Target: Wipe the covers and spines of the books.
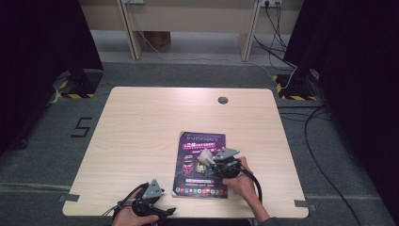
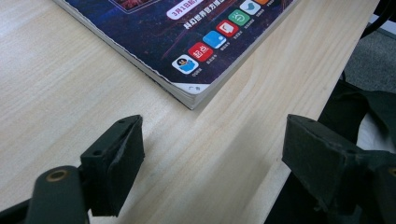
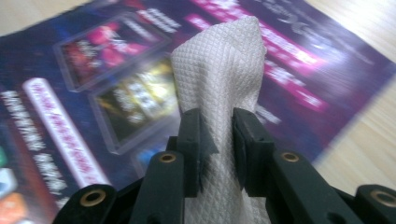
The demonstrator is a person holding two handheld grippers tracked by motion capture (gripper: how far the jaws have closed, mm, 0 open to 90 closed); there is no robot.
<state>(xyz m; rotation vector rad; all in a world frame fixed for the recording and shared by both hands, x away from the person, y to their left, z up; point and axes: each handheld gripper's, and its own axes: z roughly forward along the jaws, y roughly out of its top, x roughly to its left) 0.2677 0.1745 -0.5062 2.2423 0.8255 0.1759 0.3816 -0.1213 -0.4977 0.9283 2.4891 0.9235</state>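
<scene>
A magazine [image 1: 201, 162] with a dark purple cover lies flat on the wooden table [image 1: 141, 132], near the front edge. My right gripper [image 1: 209, 160] hovers over the middle of the cover, shut on a folded white cloth [image 3: 219, 74] that sticks out past the jaws. In the right gripper view the cover [image 3: 93, 93] is blurred behind the cloth. My left gripper [image 1: 162, 210] rests at the table's front edge, left of the magazine. Its jaws stand wide open with nothing between them, and the magazine's near corner [image 2: 192, 95] lies just ahead of them.
A round cable hole [image 1: 223, 100] sits near the table's far edge. Grey carpet surrounds the table, with cables [image 1: 324, 155] trailing on the right. Black curtains stand on both sides, and wooden furniture legs [image 1: 131, 28] stand beyond.
</scene>
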